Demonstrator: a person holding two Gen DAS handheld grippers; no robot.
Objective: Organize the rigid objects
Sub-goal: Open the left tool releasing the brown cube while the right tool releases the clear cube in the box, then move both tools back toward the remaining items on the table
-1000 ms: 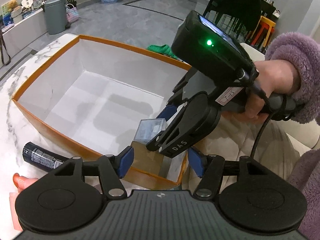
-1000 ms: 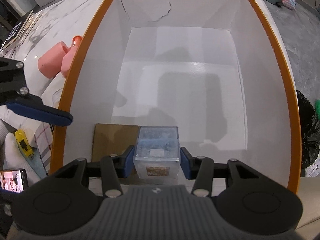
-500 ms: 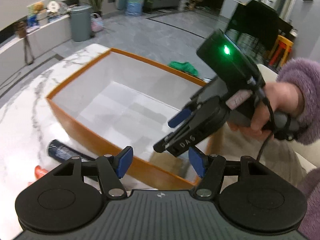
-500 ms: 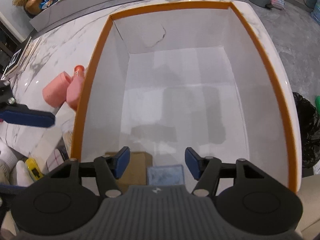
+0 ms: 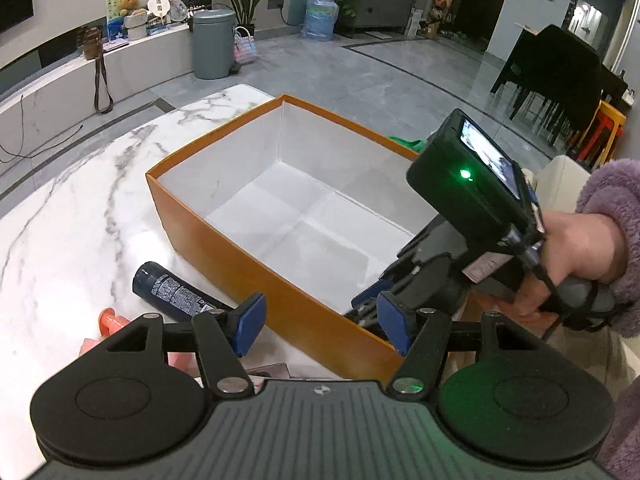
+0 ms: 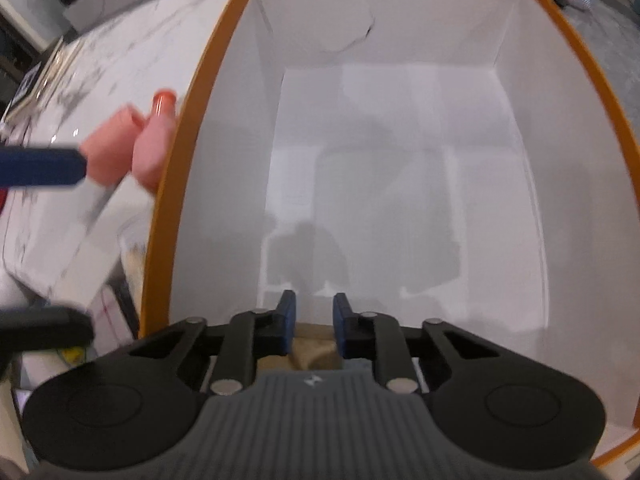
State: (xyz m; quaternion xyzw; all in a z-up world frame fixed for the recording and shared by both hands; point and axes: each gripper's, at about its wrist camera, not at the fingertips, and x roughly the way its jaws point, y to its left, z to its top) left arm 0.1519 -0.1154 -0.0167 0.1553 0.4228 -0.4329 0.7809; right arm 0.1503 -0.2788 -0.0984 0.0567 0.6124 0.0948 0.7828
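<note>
the right claw (image 6: pixel 314 326) hangs inside the orange box (image 5: pixel 256 288), pointing steeply down at its near end. its jaws have just been closing and now stand nearly together with nothing between them. below and behind its blue pads (image 6: pixel 287 320) a brown item (image 6: pixel 312 346) lies on the box floor, with a sliver of a paler item beside it. both are mostly hidden by the claw body, so what they are cannot be told. ahead of the pads the white box floor is bare.

the left claw (image 5: pixel 320 326) is spread wide and grips nothing. it hovers over the near rim of the box, outside it. ahead and to its left a dark can (image 5: pixel 170 290) lies on its side on the marble table (image 5: pixel 72 208), close against the outer wall of the box. further left and nearer, a pink bottle with a red cap (image 6: pixel 154 142) and a pink cup (image 6: pixel 108 152) lie on the table next to the box wall. other flat items lie under the left claw; they are too blurred to name.

judged progress: early. at least one item appears to be stored in the box. the can, the pink bottle, the pink cup and the blurred items remain outside. the spread left claw is the nearer one to the can, so a pickup there is a likely next step.
</note>
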